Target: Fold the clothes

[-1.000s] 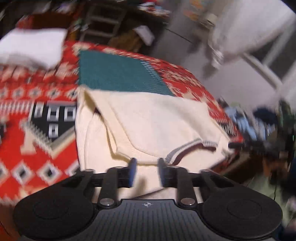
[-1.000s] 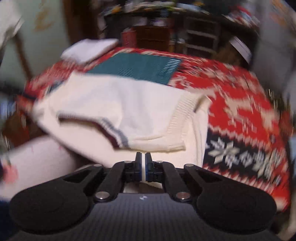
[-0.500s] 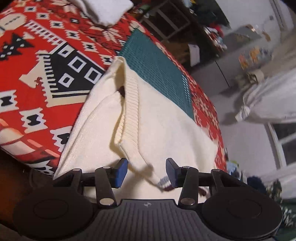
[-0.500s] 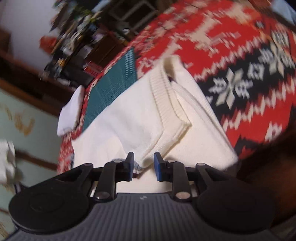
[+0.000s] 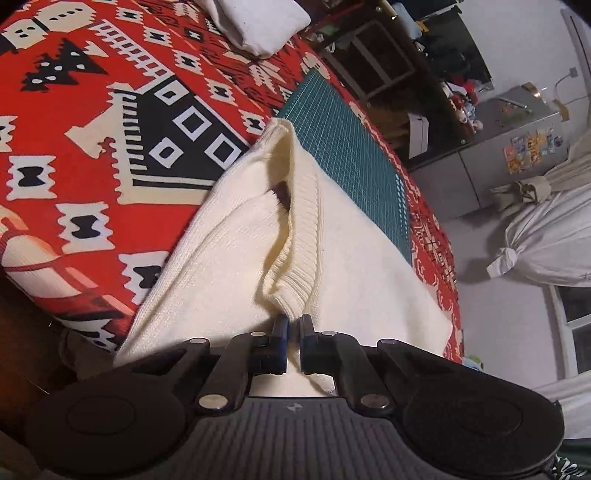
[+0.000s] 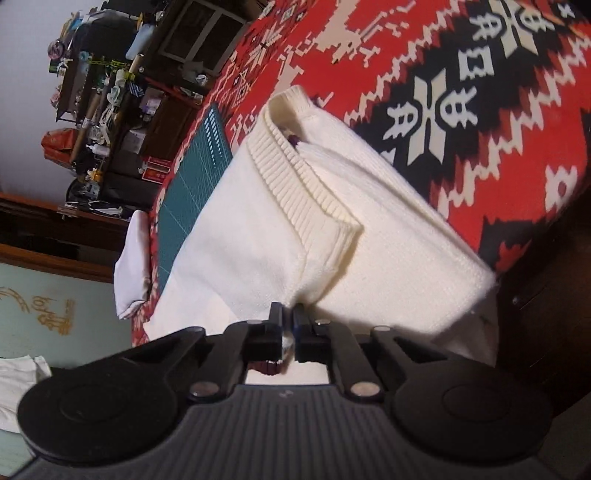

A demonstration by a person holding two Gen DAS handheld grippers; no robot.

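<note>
A cream sweater (image 5: 229, 266) lies folded on the near edge of a worktop covered by a red patterned blanket (image 5: 74, 155). The left gripper (image 5: 291, 332) and right gripper (image 6: 287, 317) have just closed, each clenched on the sweater's near edge. Behind the sweater lies a green cutting mat (image 5: 343, 147), partly under it; a folded white cloth (image 5: 258, 22) rests farther back. Cluttered shelves (image 6: 110, 92) stand beyond.
</note>
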